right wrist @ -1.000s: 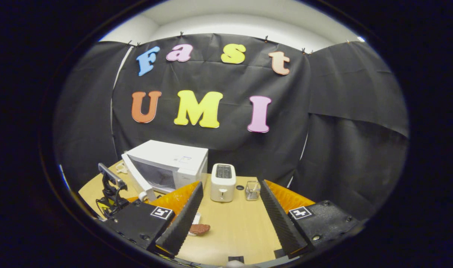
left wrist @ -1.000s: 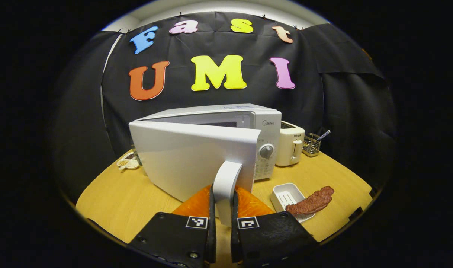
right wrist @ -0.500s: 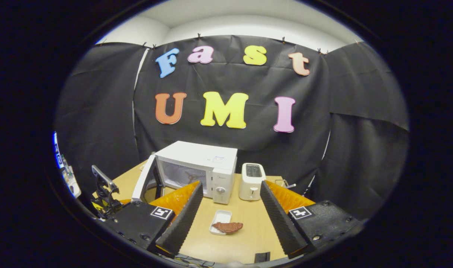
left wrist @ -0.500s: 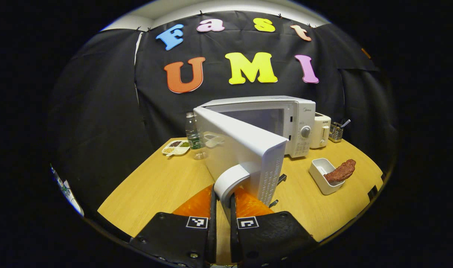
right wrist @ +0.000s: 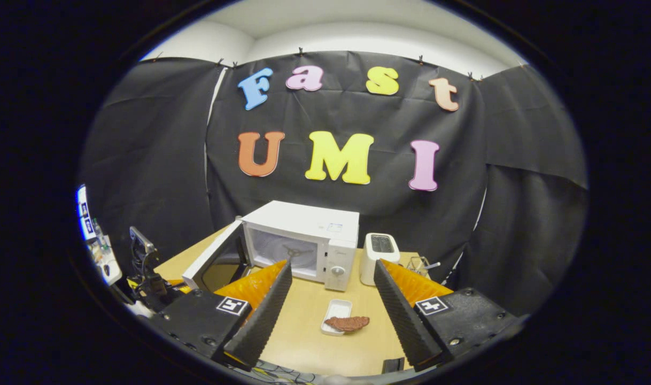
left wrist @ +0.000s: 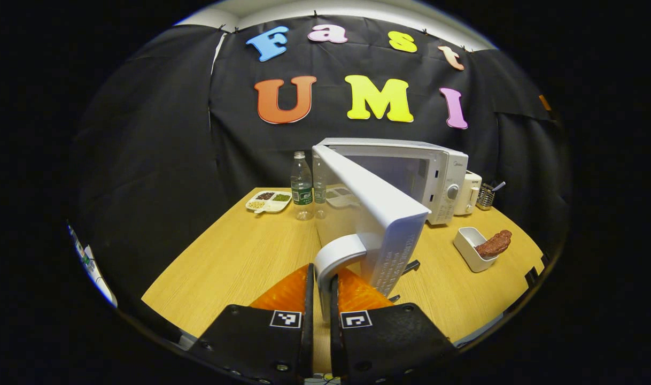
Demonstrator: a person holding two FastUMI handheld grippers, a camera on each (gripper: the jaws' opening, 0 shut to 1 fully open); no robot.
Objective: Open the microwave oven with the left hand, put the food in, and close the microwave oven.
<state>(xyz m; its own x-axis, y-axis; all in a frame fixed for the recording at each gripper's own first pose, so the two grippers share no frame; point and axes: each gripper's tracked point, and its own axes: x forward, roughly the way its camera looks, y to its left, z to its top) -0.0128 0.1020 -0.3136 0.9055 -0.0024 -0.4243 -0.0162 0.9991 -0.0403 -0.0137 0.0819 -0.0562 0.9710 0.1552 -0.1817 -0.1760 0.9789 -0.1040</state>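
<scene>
Left gripper (left wrist: 319, 283) pinches the curved white plastic door handle (left wrist: 336, 256); the white box-shaped microwave oven (right wrist: 309, 240) stands open.

Both fingers of the left gripper press on the handle, one on each side. The handle sits on the free edge of the white microwave door (left wrist: 365, 214), which swings out wide from the oven. In the right gripper view, the oven's inside shows. The right gripper (right wrist: 331, 299) hangs in front of the oven with its fingers spread wide and nothing between them. The food, a brown flat piece of meat (right wrist: 348, 323), lies across a small white rectangular tray (right wrist: 333, 316) on the light wooden table (left wrist: 234, 256), in front of the oven and near its knob side. A cream toaster (right wrist: 379, 256) stands just beside the oven on that same side. A clear plastic water bottle (left wrist: 302, 186) and a white dish of beans (left wrist: 268, 201) sit on the oven's hinge side.
</scene>
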